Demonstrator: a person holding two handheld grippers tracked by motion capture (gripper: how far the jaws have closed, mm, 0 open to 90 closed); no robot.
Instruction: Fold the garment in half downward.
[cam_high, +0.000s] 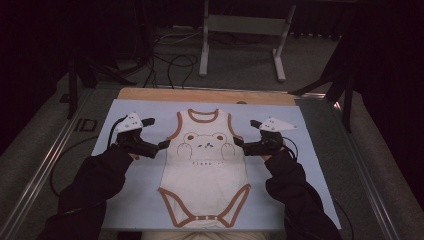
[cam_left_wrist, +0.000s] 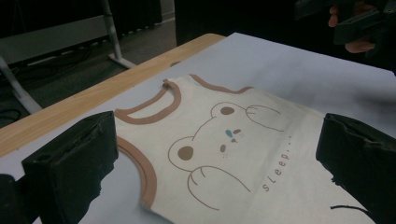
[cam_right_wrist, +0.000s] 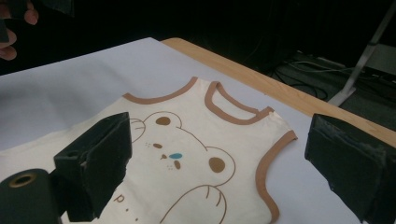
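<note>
Two wide-open, empty grippers — left gripper (cam_high: 164, 144), right gripper (cam_high: 239, 142) — flank flat cream cotton bodysuit (cam_high: 205, 170).

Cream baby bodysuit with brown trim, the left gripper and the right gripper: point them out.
cream baby bodysuit with brown trim (cam_high: 205, 172): high view, plain belly fabric.
left gripper (cam_high: 164, 144): high view, between its jaw tips.
right gripper (cam_high: 238, 142): high view, between its jaw tips.

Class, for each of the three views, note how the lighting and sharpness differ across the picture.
High view: the bodysuit and blue mat are lit, the floor beyond falls into darkness, detail slightly soft. Left gripper view: bear print crisp, near black jaws of the left claw dark and softer. Right gripper view: same, background black, right claw jaws underexposed.
</note>
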